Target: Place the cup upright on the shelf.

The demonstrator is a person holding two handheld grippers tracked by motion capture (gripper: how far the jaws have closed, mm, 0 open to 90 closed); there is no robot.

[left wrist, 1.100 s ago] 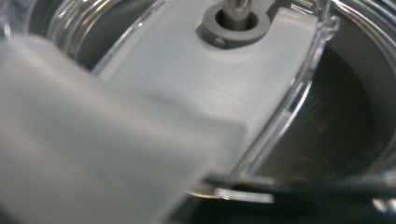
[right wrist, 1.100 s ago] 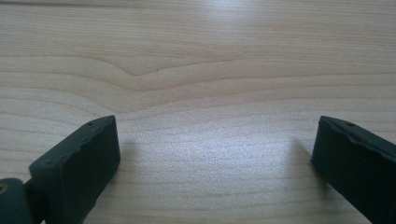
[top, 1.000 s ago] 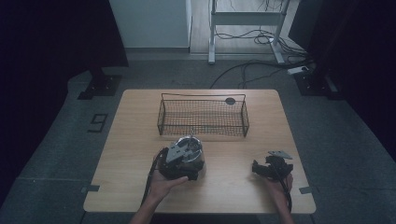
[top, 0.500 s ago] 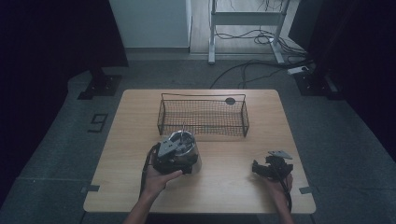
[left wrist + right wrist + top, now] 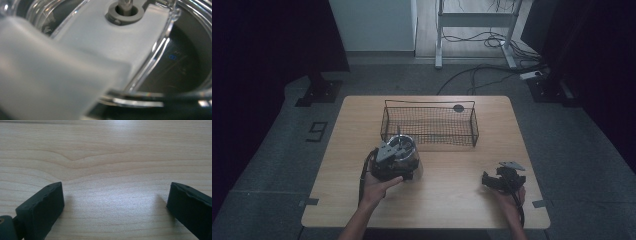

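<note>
the left hand-held gripper (image 5: 398, 150) holds a clear lidded container (image 5: 404, 150) with a white handle piece and a centre shaft, its jaws clamped on that lid part, just in front of the wire basket (image 5: 429, 125) on the worktop (image 5: 452, 175). the step in hand looks like carrying the container to the basket. next it needs lifting over the near rim, then lowering inside before letting go. the right hand-held gripper (image 5: 499, 179) rests on the worktop, jaws wide and empty.
</note>
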